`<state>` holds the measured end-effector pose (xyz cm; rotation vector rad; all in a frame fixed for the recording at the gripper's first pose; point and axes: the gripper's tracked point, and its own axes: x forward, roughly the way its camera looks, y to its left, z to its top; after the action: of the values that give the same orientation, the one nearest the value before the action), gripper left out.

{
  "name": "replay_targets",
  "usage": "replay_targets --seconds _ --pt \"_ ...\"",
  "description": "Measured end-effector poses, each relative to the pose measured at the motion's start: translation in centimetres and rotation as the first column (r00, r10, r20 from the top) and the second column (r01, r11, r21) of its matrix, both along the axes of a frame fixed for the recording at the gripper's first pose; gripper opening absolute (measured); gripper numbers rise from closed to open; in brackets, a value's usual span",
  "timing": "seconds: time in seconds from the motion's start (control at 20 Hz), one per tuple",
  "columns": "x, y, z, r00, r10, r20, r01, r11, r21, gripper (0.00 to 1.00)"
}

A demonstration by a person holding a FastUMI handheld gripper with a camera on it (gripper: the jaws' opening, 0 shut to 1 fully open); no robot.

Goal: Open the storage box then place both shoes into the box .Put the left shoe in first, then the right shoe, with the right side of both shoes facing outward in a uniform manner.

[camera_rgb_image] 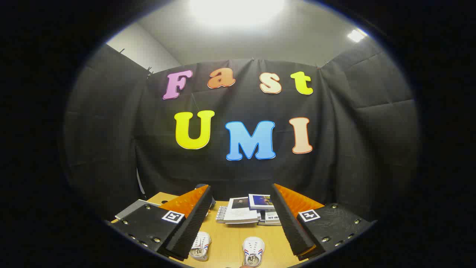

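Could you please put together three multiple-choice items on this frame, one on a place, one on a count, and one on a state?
1. Where does the stack of booklets lie?
A. on the table beyond the claw
B. between the two shoes
C. on top of a shoe

2. How many white shoes show on the wooden table?
A. one
B. two
C. four

3. How do the claw's fingers stand?
A. shut on a shoe
B. shut on a booklet
C. open, holding nothing

Answers:
1. A, the booklets sit farther back, near the black cloth wall.
2. B, a left-hand shoe and a right-hand shoe lie apart.
3. C, a wide gap of bare table shows between the fingers.
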<state>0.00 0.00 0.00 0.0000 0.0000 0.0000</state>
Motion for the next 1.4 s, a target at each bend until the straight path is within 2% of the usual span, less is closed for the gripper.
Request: replay_targets --seconds 0.8,1.1,1.3,1.4 --pt "1.7 2.7 0.0 1.0 0.027 0.017 -0.027 1.0 0.005 0.96" --pt "4.0 3.1 -1.8 0.999 0.049 0.012 -0.05 0.998 0.028 0.96" --pt "5.9 3.9 -3.7 0.995 0.09 -0.032 -0.087 0.994 0.071 0.96" --pt "6.9 5.8 -5.9 0.982 0.169 -0.09 -0.159 0.981 0.111 0.97"
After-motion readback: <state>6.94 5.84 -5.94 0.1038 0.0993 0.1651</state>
